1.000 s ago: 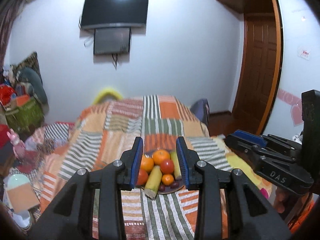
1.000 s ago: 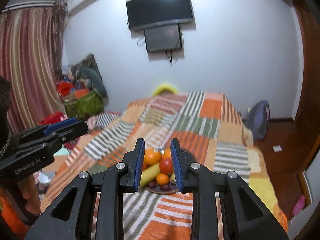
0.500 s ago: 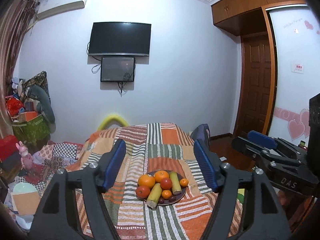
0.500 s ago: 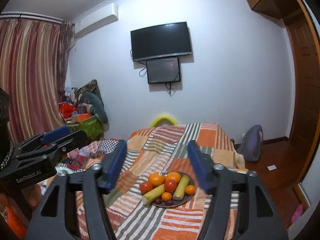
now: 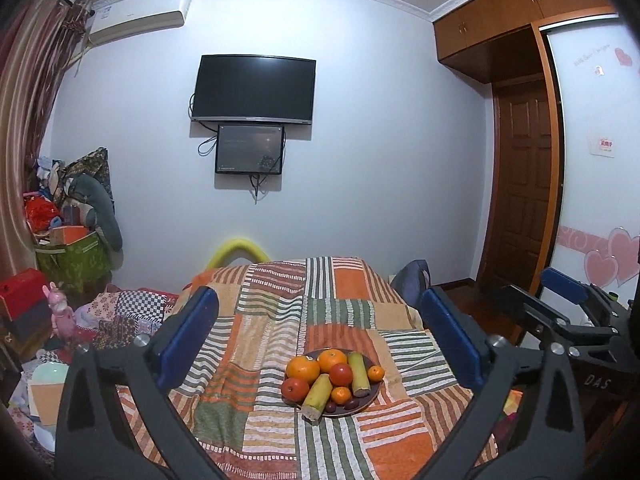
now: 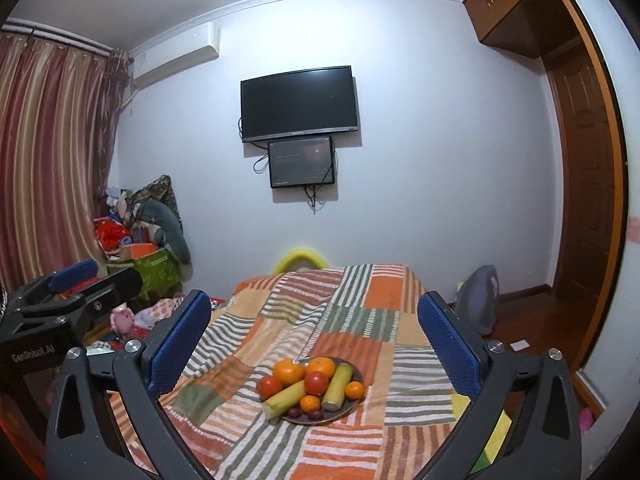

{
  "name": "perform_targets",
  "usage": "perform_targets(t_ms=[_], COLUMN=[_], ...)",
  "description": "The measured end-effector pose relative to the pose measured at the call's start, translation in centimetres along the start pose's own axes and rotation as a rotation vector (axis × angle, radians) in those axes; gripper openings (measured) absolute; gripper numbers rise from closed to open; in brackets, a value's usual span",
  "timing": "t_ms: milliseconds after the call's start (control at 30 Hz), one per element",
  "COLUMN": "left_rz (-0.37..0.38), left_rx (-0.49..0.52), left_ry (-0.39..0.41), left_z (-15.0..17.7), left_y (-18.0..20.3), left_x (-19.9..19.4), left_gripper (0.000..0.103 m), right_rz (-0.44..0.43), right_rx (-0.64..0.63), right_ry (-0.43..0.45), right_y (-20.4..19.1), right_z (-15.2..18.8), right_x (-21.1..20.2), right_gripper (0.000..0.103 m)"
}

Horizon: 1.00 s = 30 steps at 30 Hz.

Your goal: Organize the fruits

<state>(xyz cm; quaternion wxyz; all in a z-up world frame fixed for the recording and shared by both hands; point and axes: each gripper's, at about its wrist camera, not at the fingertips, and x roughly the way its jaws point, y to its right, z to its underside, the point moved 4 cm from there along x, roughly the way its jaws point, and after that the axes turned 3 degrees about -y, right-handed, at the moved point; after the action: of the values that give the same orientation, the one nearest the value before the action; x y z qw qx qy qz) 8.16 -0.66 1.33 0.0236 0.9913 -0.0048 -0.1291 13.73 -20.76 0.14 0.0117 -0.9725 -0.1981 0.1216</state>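
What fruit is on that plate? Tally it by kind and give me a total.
On the plate:
Large oranges: 2
Red round fruits: 2
Small mandarins: 2
Green-yellow stalks: 2
Dark purple small fruits: 2 in view; the pile may hide more
Total: 10 visible

Ahead of my spread left gripper, the small dark fruits at the plate's near rim are showing too small for me to name. The piled fruit is hiding most of that plate. Off to the right, the right gripper is running out past the frame edge, so I'm seeing only part of it.
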Motion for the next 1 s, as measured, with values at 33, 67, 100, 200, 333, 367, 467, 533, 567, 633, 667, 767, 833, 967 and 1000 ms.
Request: perform_targets(t_ms=[33,67,100,200,333,367,467,533,567,633,667,767,833,967,1000], left_rz=[-0.001,-0.002,-0.005,-0.007,-0.003,-0.001,0.0,0.0,0.0,0.0,0.001,-0.001,0.0,0.0,-0.001], left_rx=[0.002,0.004,0.009,0.017,0.02,0.019,0.019,0.018,0.017,0.018,0.018,0.019,0.02,0.02,0.02], left_ry=[-0.001,-0.002,-0.001,-0.002,-0.004,-0.005,-0.007,-0.009,-0.009,-0.009,-0.01,-0.009,-0.008,-0.009,-0.009], left_z=[0.05,0.14,0.25,0.3,0.28,0.26,0.22,0.19,0.2,0.21,0.22,0.2,0.22,0.23,0.23], left_y=[0.03,0.08,0.17,0.41,0.77,0.78,0.78,0.75,0.75,0.75,0.75,0.74,0.71,0.72,0.73], left_x=[0.03,0.04,0.03,0.02,-0.05,-0.07,-0.1,-0.06,-0.08,-0.08,-0.08,-0.11,-0.13,-0.11,-0.12], left_gripper=[0.103,0.103,0.103,0.103,0.103,0.103,0.103,0.103,0.103,0.103,0.103,0.103,0.103,0.103,0.103], right_rz=[0.0,-0.001,0.0,-0.003,-0.001,-0.001,-0.002,-0.001,-0.001,-0.002,-0.002,-0.002,-0.001,-0.001,-0.001], right_rx=[-0.001,0.0,0.001,0.003,-0.001,-0.001,-0.001,-0.001,-0.001,-0.001,-0.001,-0.002,-0.002,-0.003,-0.003], right_ry=[0.0,0.0,0.0,-0.002,0.0,0.0,0.0,0.0,0.0,0.0,0.001,0.001,0.001,0.001,0.001], right_y=[0.01,0.06,0.13,0.2,0.21,0.23,0.22,0.25,0.25,0.27,0.26,0.25,0.23,0.23,0.22], right_z=[0.0,0.04,0.05,0.09,0.12,0.11,0.13,0.11,0.1,0.1,0.08,0.08,0.05,-0.01,-0.01], right_x=[-0.1,-0.14,-0.18,-0.27,-0.48,-0.52,-0.55,-0.55,-0.56,-0.62,-0.68,-0.68,-0.7,-0.77,-0.75], right_gripper=[0.103,0.103,0.103,0.103,0.103,0.103,0.103,0.103,0.103,0.103,0.103,0.103,0.103,0.103,0.103])
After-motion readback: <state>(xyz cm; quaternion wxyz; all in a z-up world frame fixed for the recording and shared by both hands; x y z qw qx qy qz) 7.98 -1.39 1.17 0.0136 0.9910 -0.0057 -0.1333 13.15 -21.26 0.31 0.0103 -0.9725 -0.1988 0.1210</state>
